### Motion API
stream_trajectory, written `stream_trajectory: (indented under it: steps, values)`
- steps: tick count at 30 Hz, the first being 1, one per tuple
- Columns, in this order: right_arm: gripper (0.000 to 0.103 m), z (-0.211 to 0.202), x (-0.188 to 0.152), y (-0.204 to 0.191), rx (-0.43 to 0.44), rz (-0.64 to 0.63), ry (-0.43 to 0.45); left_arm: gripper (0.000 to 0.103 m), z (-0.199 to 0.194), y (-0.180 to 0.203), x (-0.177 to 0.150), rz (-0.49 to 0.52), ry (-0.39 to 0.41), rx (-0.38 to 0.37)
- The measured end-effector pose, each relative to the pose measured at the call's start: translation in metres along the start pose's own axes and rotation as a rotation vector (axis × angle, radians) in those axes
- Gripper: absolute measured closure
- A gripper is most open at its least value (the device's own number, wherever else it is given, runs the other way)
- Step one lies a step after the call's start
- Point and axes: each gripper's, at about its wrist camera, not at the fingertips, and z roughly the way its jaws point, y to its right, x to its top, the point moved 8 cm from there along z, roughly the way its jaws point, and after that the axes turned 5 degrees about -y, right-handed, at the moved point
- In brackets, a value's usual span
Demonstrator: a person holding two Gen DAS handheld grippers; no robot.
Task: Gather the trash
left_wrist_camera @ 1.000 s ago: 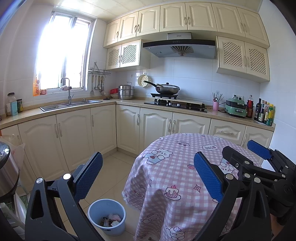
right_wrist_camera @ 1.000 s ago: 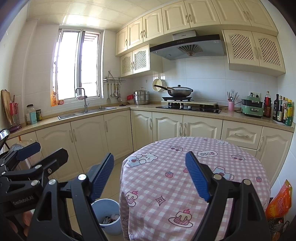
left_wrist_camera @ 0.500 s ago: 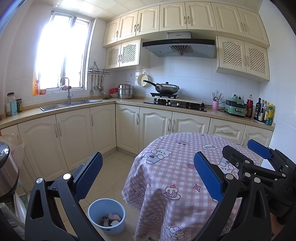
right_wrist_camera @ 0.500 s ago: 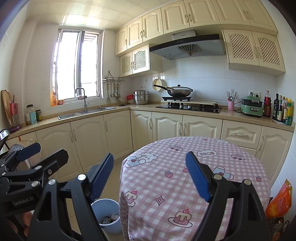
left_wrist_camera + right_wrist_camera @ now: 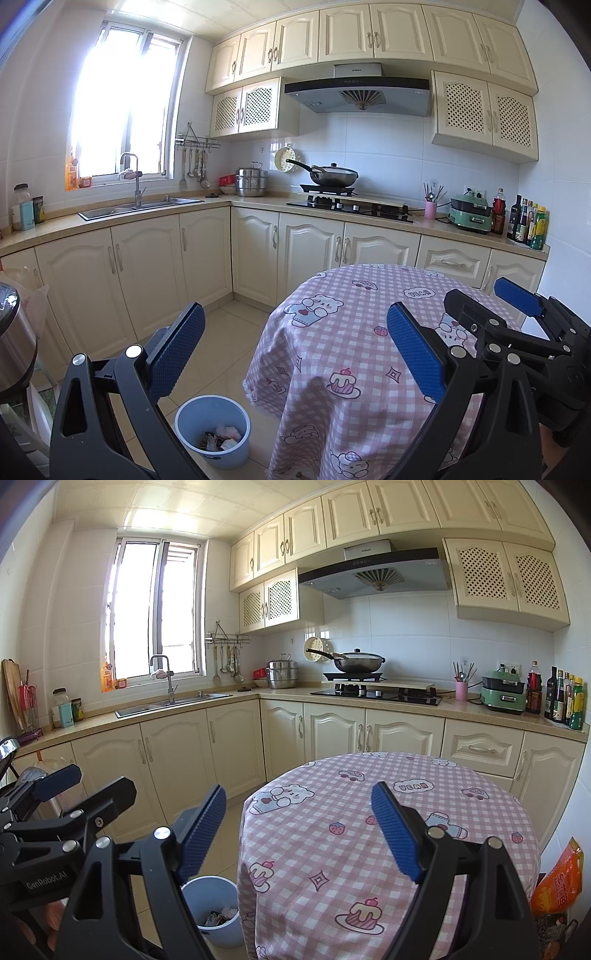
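Note:
A light blue bin (image 5: 236,454) stands on the floor left of the round table (image 5: 351,332). Crumpled trash (image 5: 223,435) lies inside it. My left gripper (image 5: 295,314) is open and empty, held in the air over the table's left edge, above the bin. My right gripper (image 5: 298,794) is also open and empty, above the table (image 5: 369,849) with its pink checked cloth. In this view the bin (image 5: 207,880) shows below the left finger, with trash (image 5: 221,915) inside. The two grippers sit side by side, each showing in the other's view (image 5: 487,295) (image 5: 86,784). I see nothing lying on the cloth.
Cream cabinets (image 5: 147,273) and a counter run along the left and back walls, with a sink (image 5: 140,208) and a hob (image 5: 351,210). A steel pot (image 5: 14,332) stands close at the left. An orange bag (image 5: 557,882) sits right of the table.

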Motion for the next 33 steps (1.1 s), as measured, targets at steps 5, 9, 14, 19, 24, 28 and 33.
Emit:
stream_trajectory:
  steps: [5, 9, 14, 19, 24, 28, 33]
  values:
    - [0.024, 0.0001, 0.0004, -0.0003, 0.000, 0.000, -0.002, 0.008, -0.0001, -0.0003, -0.0009, 0.000, -0.002, 0.000]
    - [0.024, 0.0001, 0.0000, -0.0001, 0.001, 0.001, -0.003, 0.008, -0.0004, 0.0004, -0.0013, 0.001, -0.003, 0.000]
    - [0.023, 0.0007, 0.0009, 0.0001, 0.001, 0.003, -0.005, 0.008, 0.0009, 0.0000, -0.0032, 0.003, -0.007, -0.001]
    - [0.023, 0.0023, 0.0019, 0.0001, 0.000, 0.005, -0.007, 0.008, 0.0016, -0.0011, -0.0033, 0.003, -0.009, -0.003]
    - [0.023, 0.0032, 0.0020, 0.0005, -0.001, 0.004, -0.008, 0.008, 0.0024, -0.0021, -0.0031, 0.003, -0.011, -0.003]
    - [0.023, 0.0029, 0.0022, 0.0004, 0.000, 0.005, -0.008, 0.008, 0.0026, -0.0027, -0.0040, 0.004, -0.013, -0.003]
    - [0.023, 0.0039, 0.0005, -0.0004, 0.000, 0.006, -0.011, 0.008, 0.0033, -0.0043, -0.0045, 0.004, -0.016, -0.004]
